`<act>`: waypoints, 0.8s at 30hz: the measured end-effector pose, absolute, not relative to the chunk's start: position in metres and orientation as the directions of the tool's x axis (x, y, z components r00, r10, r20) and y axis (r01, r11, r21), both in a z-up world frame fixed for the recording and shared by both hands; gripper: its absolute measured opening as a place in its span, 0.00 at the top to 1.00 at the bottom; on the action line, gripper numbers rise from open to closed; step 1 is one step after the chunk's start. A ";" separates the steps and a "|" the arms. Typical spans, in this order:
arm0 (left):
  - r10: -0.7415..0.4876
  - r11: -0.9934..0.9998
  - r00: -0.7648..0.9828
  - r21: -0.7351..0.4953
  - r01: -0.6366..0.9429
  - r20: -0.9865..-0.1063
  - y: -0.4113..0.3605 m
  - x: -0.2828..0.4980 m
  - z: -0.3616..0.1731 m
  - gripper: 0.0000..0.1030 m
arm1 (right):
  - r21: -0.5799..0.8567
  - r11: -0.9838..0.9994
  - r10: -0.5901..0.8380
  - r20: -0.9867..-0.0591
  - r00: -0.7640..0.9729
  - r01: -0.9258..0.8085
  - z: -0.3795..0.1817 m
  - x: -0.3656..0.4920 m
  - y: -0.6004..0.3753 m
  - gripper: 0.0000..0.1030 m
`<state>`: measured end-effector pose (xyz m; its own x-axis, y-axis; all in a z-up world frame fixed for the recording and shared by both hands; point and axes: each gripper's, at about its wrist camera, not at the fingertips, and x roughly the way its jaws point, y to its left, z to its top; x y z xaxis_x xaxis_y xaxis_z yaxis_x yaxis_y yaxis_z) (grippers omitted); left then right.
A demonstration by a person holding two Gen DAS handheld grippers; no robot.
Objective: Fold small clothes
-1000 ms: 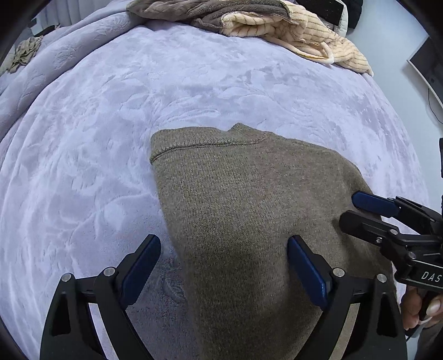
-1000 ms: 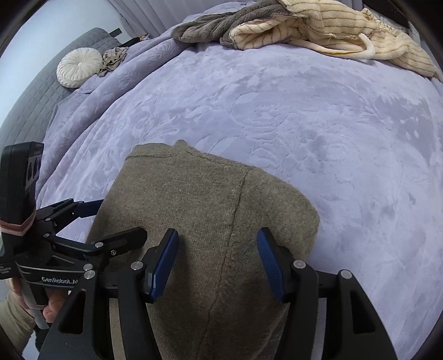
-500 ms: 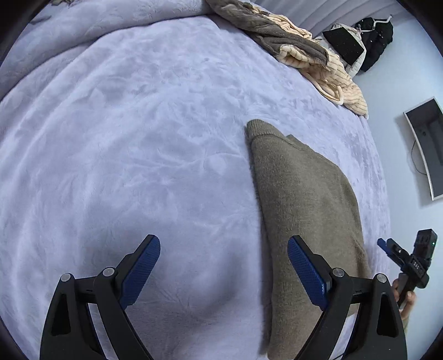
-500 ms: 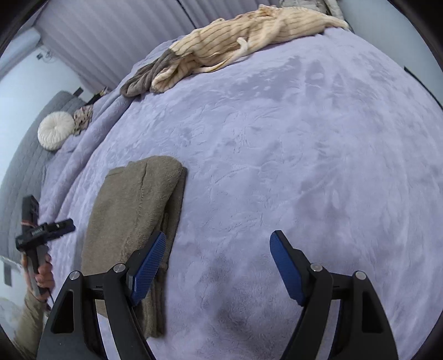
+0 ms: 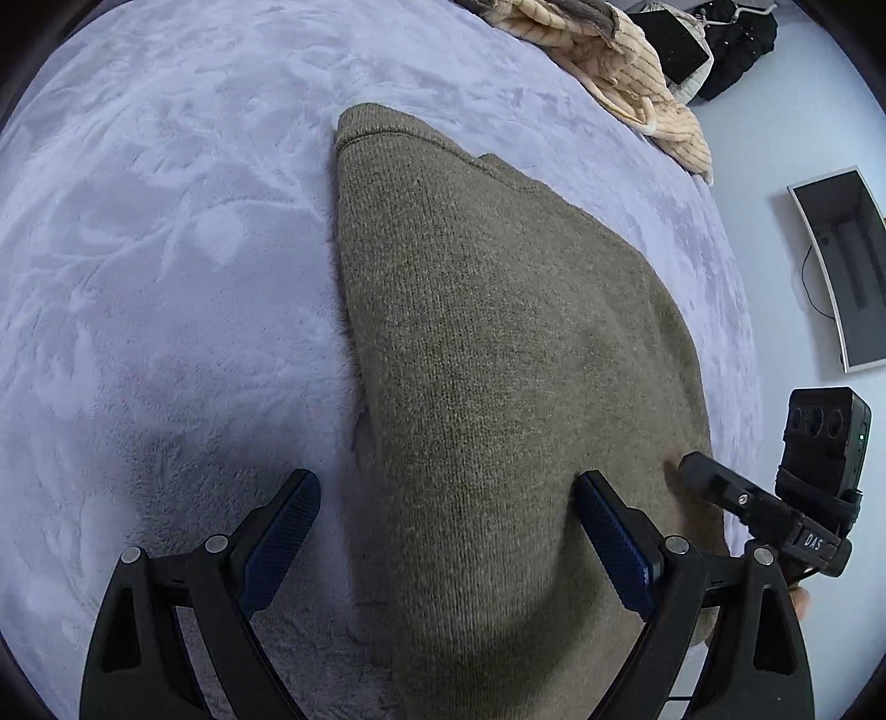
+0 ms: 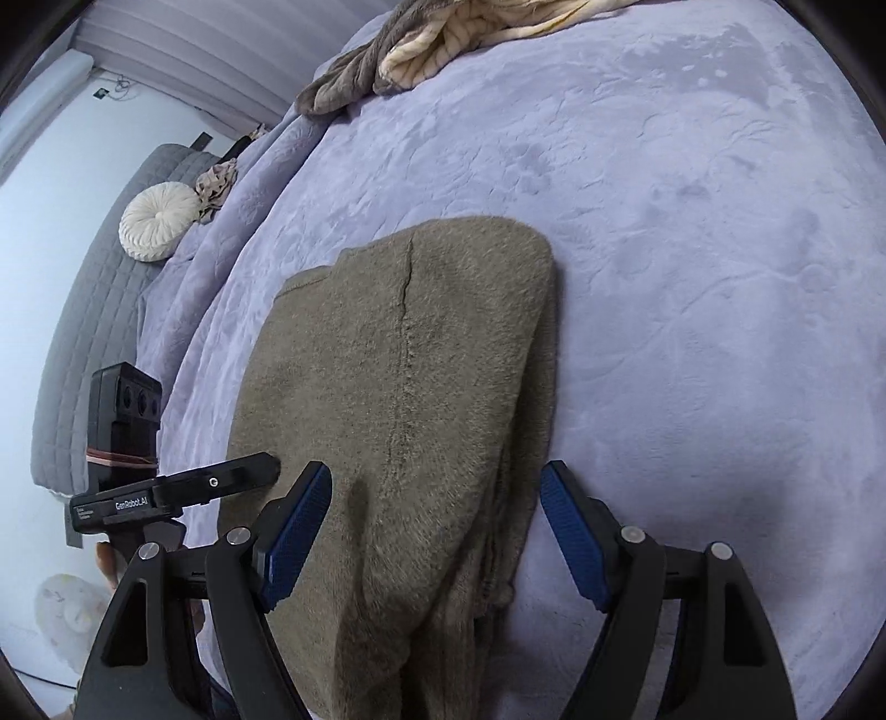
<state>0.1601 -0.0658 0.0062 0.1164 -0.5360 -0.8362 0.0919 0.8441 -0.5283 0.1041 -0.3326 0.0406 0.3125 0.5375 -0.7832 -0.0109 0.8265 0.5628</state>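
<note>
The folded sweater (image 5: 498, 387) is lying flat on the bed (image 5: 166, 277), soft, thick and limp. Left gripper (image 5: 446, 545) and right gripper (image 6: 434, 534) are hovering over its near end, fingers spread, pinching nothing. The near corners are looking like the best hold.

Lavender plush bedspread (image 6: 692, 249), grey quilted headboard (image 6: 83, 343), pale walls (image 5: 803, 111)

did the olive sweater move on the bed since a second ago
Cannot tell. The olive sweater lies folded on the lavender blanket, its seam toward the striped cream garment as before; the views shifted because the cameras swung.
</note>
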 end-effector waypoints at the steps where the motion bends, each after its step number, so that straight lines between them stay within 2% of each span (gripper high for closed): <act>1: -0.539 0.842 0.119 -0.532 0.093 -0.834 -0.066 0.162 0.006 0.09 | 0.550 0.835 0.528 -0.793 0.304 -0.017 0.036 0.107 -0.327 0.22; 4: -0.536 0.844 0.128 -0.524 0.115 -0.835 -0.074 0.166 0.005 0.09 | 0.532 0.846 0.514 -0.804 0.298 -0.024 0.024 0.113 -0.320 0.23; 5: -0.524 0.851 0.133 -0.508 0.135 -0.842 -0.078 0.166 0.006 0.12 | 0.546 0.838 0.526 -0.796 0.299 -0.021 0.022 0.114 -0.320 0.28; 6: -0.522 0.850 0.142 -0.499 0.171 -0.841 -0.085 0.166 0.008 0.29 | 0.554 0.832 0.535 -0.790 0.300 -0.025 0.021 0.114 -0.319 0.34; 8: -0.508 0.856 0.160 -0.475 0.204 -0.847 -0.091 0.164 0.013 0.33 | 0.566 0.823 0.551 -0.780 0.297 -0.042 0.021 0.113 -0.317 0.44; 9: -0.500 0.860 0.169 -0.463 0.217 -0.849 -0.093 0.163 0.016 0.38 | 0.564 0.824 0.552 -0.780 0.296 -0.049 0.022 0.112 -0.316 0.45; 11: -0.489 0.864 0.191 -0.442 0.240 -0.851 -0.096 0.161 0.021 0.42 | 0.566 0.823 0.554 -0.777 0.299 -0.053 0.024 0.112 -0.316 0.52; 13: -0.479 0.869 0.201 -0.429 0.247 -0.854 -0.098 0.161 0.024 0.46 | 0.563 0.824 0.552 -0.777 0.304 -0.057 0.026 0.111 -0.314 0.54; 17: -0.466 0.873 0.213 -0.407 0.269 -0.859 -0.097 0.159 0.026 0.46 | 0.523 0.851 0.511 -0.803 0.306 -0.046 0.029 0.110 -0.307 0.51; 21: -0.466 0.876 0.211 -0.415 0.246 -0.859 -0.093 0.157 0.020 0.44 | 0.552 0.833 0.538 -0.793 0.285 -0.036 0.019 0.114 -0.308 0.39; 23: -0.474 0.873 0.210 -0.425 0.241 -0.855 -0.091 0.158 0.019 0.44 | 0.566 0.824 0.549 -0.786 0.284 -0.026 0.013 0.117 -0.309 0.41; 24: -0.477 0.872 0.209 -0.428 0.239 -0.854 -0.090 0.158 0.019 0.44 | 0.569 0.822 0.553 -0.781 0.290 -0.033 0.014 0.117 -0.308 0.47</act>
<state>0.1578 -0.0904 0.0187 0.2089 -0.4766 -0.8540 0.2388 0.8717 -0.4280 0.1167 -0.3081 0.0135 0.2898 0.5528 -0.7813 -0.0329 0.8216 0.5692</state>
